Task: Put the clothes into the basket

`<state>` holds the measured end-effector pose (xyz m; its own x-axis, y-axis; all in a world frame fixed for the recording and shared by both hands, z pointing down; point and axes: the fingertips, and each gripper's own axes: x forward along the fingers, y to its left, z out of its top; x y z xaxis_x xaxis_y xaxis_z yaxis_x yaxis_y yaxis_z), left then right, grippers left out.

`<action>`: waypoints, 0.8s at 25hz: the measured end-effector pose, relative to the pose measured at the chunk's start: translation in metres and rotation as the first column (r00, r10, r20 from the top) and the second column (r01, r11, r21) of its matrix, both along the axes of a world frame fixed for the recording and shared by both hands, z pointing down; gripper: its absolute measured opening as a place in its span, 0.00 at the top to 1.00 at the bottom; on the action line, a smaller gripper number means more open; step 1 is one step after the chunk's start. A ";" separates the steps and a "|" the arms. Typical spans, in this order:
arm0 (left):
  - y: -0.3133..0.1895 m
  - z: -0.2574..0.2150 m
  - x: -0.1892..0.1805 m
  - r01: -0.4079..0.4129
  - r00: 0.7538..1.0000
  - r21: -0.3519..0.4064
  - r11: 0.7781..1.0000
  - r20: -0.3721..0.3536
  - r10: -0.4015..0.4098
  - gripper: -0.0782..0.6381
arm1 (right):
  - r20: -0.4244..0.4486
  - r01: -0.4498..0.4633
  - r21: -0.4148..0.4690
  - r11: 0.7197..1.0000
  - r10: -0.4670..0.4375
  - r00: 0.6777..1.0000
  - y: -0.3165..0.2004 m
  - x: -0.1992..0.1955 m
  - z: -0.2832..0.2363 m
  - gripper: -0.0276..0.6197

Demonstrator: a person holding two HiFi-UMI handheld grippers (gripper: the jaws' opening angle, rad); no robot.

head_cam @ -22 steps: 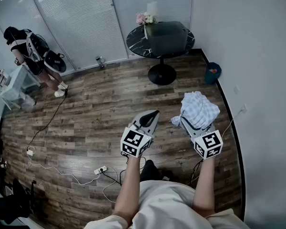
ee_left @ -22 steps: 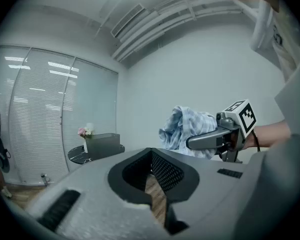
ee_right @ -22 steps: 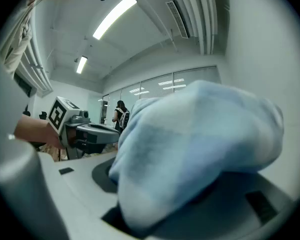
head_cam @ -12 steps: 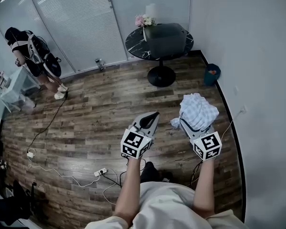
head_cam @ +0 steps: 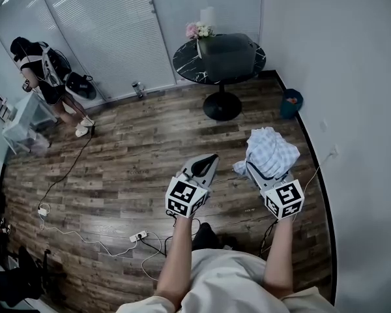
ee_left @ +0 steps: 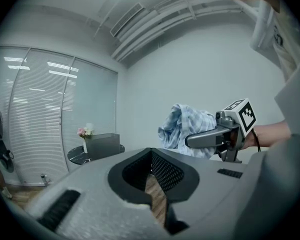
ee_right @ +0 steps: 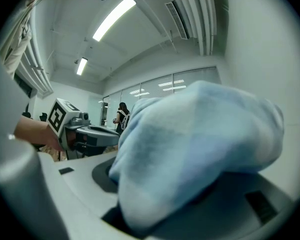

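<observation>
A bunched light blue checked cloth (head_cam: 268, 150) sits in my right gripper (head_cam: 266, 160), which is shut on it and held up over the wooden floor near the right wall. In the right gripper view the cloth (ee_right: 190, 154) fills most of the frame and hides the jaws. My left gripper (head_cam: 210, 159) is beside it to the left, shut, with nothing in it; its jaws meet at the tips in the left gripper view (ee_left: 152, 156). A dark grey basket (head_cam: 227, 52) stands on the round black table (head_cam: 182, 56) at the far end of the room.
A vase of pink flowers (head_cam: 199, 28) stands beside the basket. A small teal bin (head_cam: 290, 100) sits by the right wall. Cables and a power strip (head_cam: 137, 235) lie on the floor at my left. A person (head_cam: 44, 77) stands at the far left by the glass wall.
Both grippers and the cloth hold almost the same place. The person at the far left has shifted a little.
</observation>
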<state>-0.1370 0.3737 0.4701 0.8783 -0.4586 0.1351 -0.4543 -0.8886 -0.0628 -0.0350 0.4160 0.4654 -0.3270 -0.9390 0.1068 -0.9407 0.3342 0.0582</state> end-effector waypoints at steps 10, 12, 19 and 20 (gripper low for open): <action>-0.002 -0.004 0.000 0.016 1.000 -0.004 1.000 0.004 -0.016 0.87 | 0.025 0.016 0.029 0.999 -0.016 1.000 0.001 0.003 -0.011 0.62; -0.002 -0.005 -0.002 0.022 1.000 -0.003 1.000 0.003 -0.022 0.87 | 0.019 0.004 0.035 0.999 -0.004 1.000 0.002 0.006 -0.013 0.62; -0.009 -0.008 -0.003 0.034 0.999 0.000 0.999 0.016 -0.034 0.87 | -0.015 -0.011 0.021 1.000 0.011 1.000 -0.008 0.012 -0.010 0.62; -0.012 -0.008 -0.004 0.035 0.999 0.001 0.999 0.019 -0.035 0.87 | -0.017 -0.014 0.022 1.000 0.014 1.000 -0.011 0.012 -0.011 0.62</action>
